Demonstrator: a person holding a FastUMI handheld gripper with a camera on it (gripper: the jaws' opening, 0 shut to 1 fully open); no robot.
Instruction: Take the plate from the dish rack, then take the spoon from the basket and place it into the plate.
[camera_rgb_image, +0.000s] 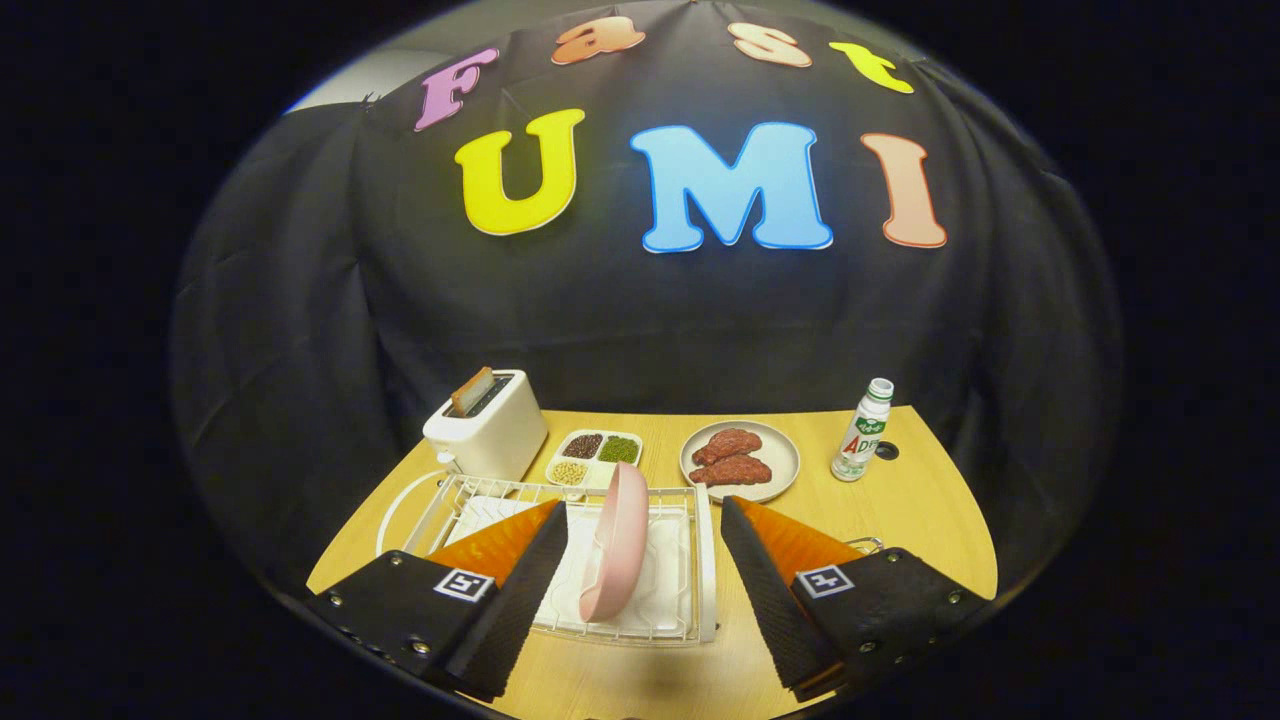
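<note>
We're above the wooden table (930, 510), its near edge under us, with the white wire dish rack (700, 545) sitting at that edge. The pink plate (615, 540) stands on its rim in the rack, between our spread fingers; our gripper (635, 590) is wide open and empty. We should drop straight down, centre on the rim, and close only once both pads flank it

Noted on each of the fingers (520, 580): one square black-and-white coded marker (466, 585), no legible characters. Fingers spread wide, apart from and either side of the pink plate (615, 545) standing on edge in the dish rack (705, 560). At 1 o'clock on the surface (900, 520): bottle (862, 432) bearing a green-and-red printed label, too small to read reliably.
</note>
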